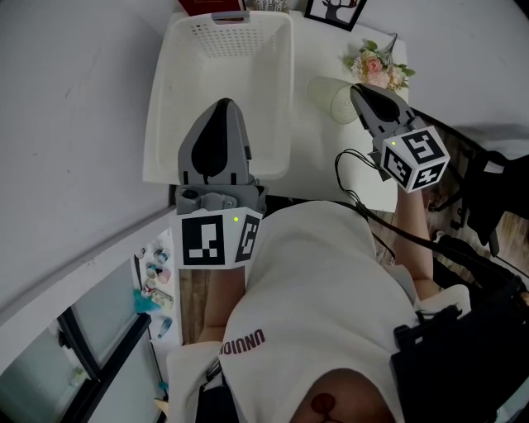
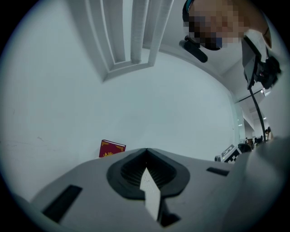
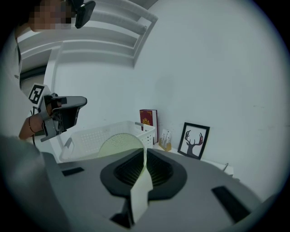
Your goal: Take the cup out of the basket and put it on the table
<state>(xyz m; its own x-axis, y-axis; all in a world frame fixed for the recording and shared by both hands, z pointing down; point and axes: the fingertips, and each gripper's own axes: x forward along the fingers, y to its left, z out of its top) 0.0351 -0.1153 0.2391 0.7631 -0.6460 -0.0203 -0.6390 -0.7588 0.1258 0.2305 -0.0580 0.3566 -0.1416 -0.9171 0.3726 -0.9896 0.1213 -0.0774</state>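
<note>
1. Table [image 1: 364, 178]: white, standing against a white wall and carrying everything listed below.
2. Basket [image 1: 165, 124]: white, perforated walls, sitting at the table's left part. Nothing is showing inside it.
3. Left gripper [image 1: 223, 106]: hanging over the basket's near rim and pointing level toward the wall. In the left gripper view its jaws are meeting tip to tip, with nothing between them.
4. Right gripper [image 1: 359, 89]: reaching over the table to the right of the basket and tilting slightly downward. Its jaws are nearly together and are pinching the wall of the cup at its rim.
5. Cup [image 1: 331, 101]: pale green and translucent, being held by the right gripper. It is lying outside the basket, over the table, near the basket's right wall and apart from it. Its rim is showing as an arc at the jaw tips in the right gripper view. Whether its base is touching the tabletop cannot be told.
6. Frame [image 1: 335, 12]: black, showing an antlered deer silhouette, leaning at the back of the table by the wall.
7. Book [image 1: 213, 7]: red, standing upright behind the basket's far end.
8. Flowers [image 1: 378, 70]: a small pink and white bunch, sitting at the table's right edge beyond the right gripper.
</note>
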